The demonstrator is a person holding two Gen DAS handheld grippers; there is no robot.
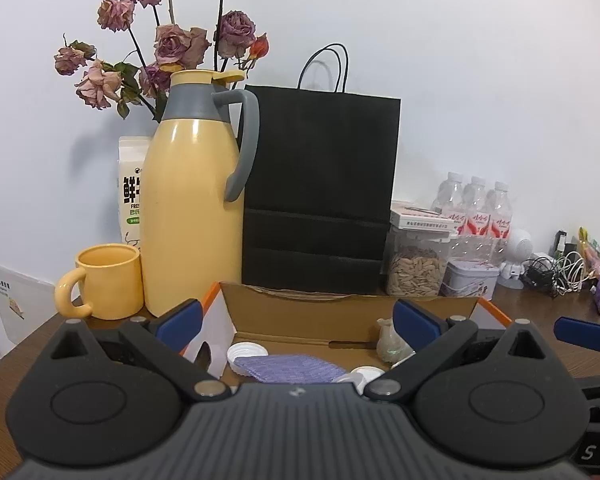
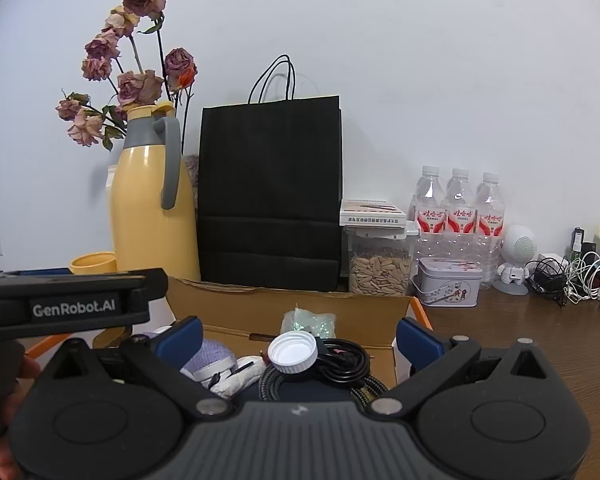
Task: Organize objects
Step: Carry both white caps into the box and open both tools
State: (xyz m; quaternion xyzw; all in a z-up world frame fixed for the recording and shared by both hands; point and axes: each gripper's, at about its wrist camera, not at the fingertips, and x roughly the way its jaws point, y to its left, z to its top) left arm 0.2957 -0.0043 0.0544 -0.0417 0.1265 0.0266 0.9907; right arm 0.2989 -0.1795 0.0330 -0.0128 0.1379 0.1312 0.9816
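Observation:
An open cardboard box (image 1: 340, 312) (image 2: 228, 300) sits on the brown table in front of both grippers. Inside it lie a purple cloth (image 1: 288, 368) (image 2: 214, 354), white lids (image 1: 246, 352) (image 2: 293, 352), a small greenish glass bottle (image 1: 390, 344), a black cable (image 2: 344, 360) and a bag of green bits (image 2: 309, 322). My left gripper (image 1: 296, 320) is open and empty over the box. My right gripper (image 2: 300, 336) is open and empty over the box. The left gripper's body (image 2: 68, 304) shows at the left of the right wrist view.
A yellow thermos jug (image 1: 192, 208) (image 2: 152, 208), a yellow mug (image 1: 108, 280), dried roses (image 1: 172, 40) and a black paper bag (image 1: 320, 196) (image 2: 270, 192) stand behind the box. A seed jar (image 2: 380, 268), a tin (image 2: 448, 282), water bottles (image 2: 460, 208) and cables (image 2: 572, 276) stand at right.

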